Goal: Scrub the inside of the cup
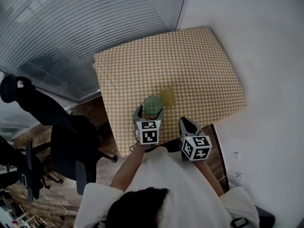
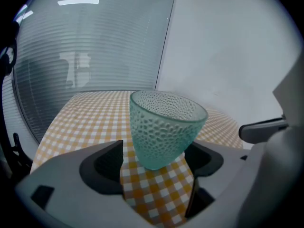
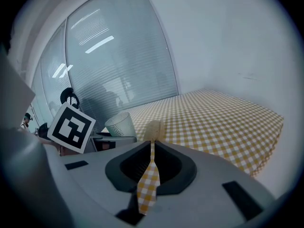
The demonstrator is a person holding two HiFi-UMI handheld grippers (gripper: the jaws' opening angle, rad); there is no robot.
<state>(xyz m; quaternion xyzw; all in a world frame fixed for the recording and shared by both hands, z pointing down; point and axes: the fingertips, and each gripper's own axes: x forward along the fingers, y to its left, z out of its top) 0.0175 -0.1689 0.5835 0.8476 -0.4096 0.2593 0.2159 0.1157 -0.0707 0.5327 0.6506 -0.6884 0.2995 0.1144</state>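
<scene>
My left tool stands wide with the green cup upright between its jaws, bracketing it so it won't slide; I see gaps at the base, so I judge it not yet clamped. The right tool is pinched together and empty, aimed at the yellow sponge lying just beyond its tips and beside the cup, probably ready to fetch it. Both sit near my edge of the counter, under a yellow checked cloth. Beyond are a white wall, a ribbed glass partition and office chairs.
</scene>
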